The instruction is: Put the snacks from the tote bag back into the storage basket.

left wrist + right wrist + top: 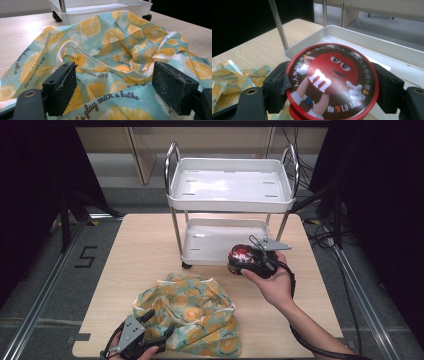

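Red-lidded round tin (332,80), candy-character print on lid, is sitting clamped in the right gripper (252,261), both black pads pressing its rim from opp. sides, lid facing up; tin is hovering right of table centre, just near of the white cart (230,195), beside the lower tray (220,247) near edge. Fabric bag (192,312), teal w/ orange-slice print, is lying crumpled on the wooden table (145,245) at near centre-left, white handle loop (67,47) showing on top. Left gripper (150,332) is resting at bag's near-left edge, jaws standing apart w/ cloth lying between but not pinched, i.e. not gripping. Key relation: bag is lying to the near-left of the held tin, well apart from it; cart tray is lying just far of the tin, almost touching distance. Tin has no long axis in plan (round), lid level. Judging: right hand is nearer the tray; left is the only one placed to work the bag mouth. Whether tin is heading for bag or tray can't be told.
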`<control>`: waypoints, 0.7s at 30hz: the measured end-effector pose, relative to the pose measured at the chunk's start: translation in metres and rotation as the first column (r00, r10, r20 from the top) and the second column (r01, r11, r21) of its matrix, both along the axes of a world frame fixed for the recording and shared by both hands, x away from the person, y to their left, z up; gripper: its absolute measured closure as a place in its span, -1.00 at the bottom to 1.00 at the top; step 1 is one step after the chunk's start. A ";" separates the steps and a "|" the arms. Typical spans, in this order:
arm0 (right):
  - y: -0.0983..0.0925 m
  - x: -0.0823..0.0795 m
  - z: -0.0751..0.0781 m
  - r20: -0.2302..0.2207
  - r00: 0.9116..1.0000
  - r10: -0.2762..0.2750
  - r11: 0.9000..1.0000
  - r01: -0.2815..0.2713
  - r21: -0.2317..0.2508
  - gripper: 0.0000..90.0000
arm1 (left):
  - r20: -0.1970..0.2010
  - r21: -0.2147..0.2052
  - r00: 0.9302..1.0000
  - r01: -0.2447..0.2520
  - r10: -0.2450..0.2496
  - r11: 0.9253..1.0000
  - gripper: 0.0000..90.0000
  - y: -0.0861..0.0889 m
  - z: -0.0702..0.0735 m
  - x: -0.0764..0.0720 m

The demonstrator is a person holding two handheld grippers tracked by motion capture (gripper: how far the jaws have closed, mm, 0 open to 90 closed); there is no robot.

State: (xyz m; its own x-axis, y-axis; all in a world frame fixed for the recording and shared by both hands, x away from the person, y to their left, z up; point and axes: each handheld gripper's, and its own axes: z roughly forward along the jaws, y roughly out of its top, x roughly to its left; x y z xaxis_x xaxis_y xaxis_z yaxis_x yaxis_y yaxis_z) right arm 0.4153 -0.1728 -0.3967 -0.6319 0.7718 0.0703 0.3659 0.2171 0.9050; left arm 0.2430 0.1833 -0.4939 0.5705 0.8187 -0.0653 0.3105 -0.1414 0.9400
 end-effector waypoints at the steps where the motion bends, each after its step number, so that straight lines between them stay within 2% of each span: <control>1: -0.002 0.001 0.000 -0.003 1.000 0.004 1.000 -0.004 -0.009 -0.41 | 0.000 0.001 1.000 0.000 0.000 1.000 -0.56 0.000 0.000 0.000; 2: -0.001 0.001 0.000 -0.004 1.000 -0.017 1.000 0.017 -0.007 -0.41 | 0.000 0.002 1.000 0.001 -0.001 1.000 -0.56 0.000 0.000 0.000; 3: -0.001 0.000 0.000 -0.025 1.000 -0.015 1.000 0.015 0.000 -0.41 | -0.001 0.004 1.000 0.002 -0.002 1.000 -0.56 0.000 0.000 0.000; 6: -0.005 0.003 0.000 -0.011 0.999 -0.031 0.999 0.030 -0.016 -0.41 | -0.001 0.000 1.000 -0.001 0.001 1.000 -0.56 0.000 0.000 0.000; 7: -0.005 0.004 -0.001 -0.017 0.999 -0.030 1.000 0.030 0.002 -0.41 | -0.001 -0.007 1.000 -0.003 0.003 1.000 -0.56 -0.001 0.000 0.000; 8: -0.006 0.005 0.000 -0.006 0.999 -0.040 0.999 0.040 -0.010 -0.41 | 0.003 -0.015 1.000 0.000 0.000 1.000 -0.56 -0.001 -0.001 0.001; 9: -0.007 0.005 0.000 -0.026 0.999 -0.037 0.999 0.037 -0.004 -0.41 | -0.002 -0.018 1.000 -0.006 0.006 1.000 -0.56 -0.001 -0.001 0.000; 11: -0.009 0.006 0.001 -0.031 0.998 -0.048 0.999 0.048 -0.009 -0.41 | -0.001 -0.006 1.000 -0.002 0.002 1.000 -0.56 -0.001 0.000 0.000; 12: -0.009 0.008 0.000 -0.016 0.998 -0.055 0.998 0.055 -0.002 -0.41 | -0.001 0.002 1.000 0.000 0.000 1.000 -0.57 0.000 0.000 0.000; 13: -0.010 0.007 0.001 -0.038 0.998 -0.057 0.998 0.056 -0.009 -0.41 | 0.000 -0.009 1.000 -0.002 0.002 1.000 -0.57 -0.001 0.000 0.000; 14: -0.011 0.008 0.001 -0.042 0.997 -0.059 0.998 0.059 -0.001 -0.41 | 0.000 -0.012 1.000 -0.002 0.002 1.000 -0.57 -0.001 0.000 0.000; 15: -0.012 0.010 0.001 -0.023 0.997 -0.069 0.998 0.069 -0.007 -0.41 | -0.001 0.000 1.000 0.000 0.000 1.000 -0.57 0.000 0.000 0.000; 16: -0.013 0.010 0.000 -0.032 0.997 -0.063 0.998 0.063 -0.004 -0.41 | -0.001 -0.016 1.000 -0.005 0.005 1.000 -0.57 -0.001 0.000 0.000; 17: -0.014 0.010 0.001 -0.045 0.996 -0.073 0.997 0.073 -0.002 -0.41 | 0.001 -0.013 1.000 -0.004 0.004 1.000 -0.57 -0.001 0.000 0.000; 18: -0.014 0.011 0.000 -0.027 0.996 -0.085 0.996 0.085 -0.001 -0.41 | 0.000 -0.004 1.000 -0.002 0.002 1.000 -0.57 0.000 0.000 0.000; 19: -0.016 0.012 0.001 -0.040 0.996 -0.079 0.997 0.079 -0.004 -0.41 | -0.001 0.002 1.000 0.001 -0.001 1.000 -0.57 0.000 0.000 0.000; 21: -0.017 0.014 0.001 -0.039 0.996 -0.086 0.996 0.086 -0.009 -0.41 | -0.001 0.001 1.000 -0.001 0.001 1.000 -0.57 0.000 0.000 0.000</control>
State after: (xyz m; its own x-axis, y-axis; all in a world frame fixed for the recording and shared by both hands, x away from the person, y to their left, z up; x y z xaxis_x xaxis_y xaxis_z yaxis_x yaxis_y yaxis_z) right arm 0.4292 -0.1898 -0.3960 -0.5602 0.8236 0.0883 0.4189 0.1898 0.8880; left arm 0.2430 0.1832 -0.4939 0.5696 0.8193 -0.0656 0.3120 -0.1417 0.9395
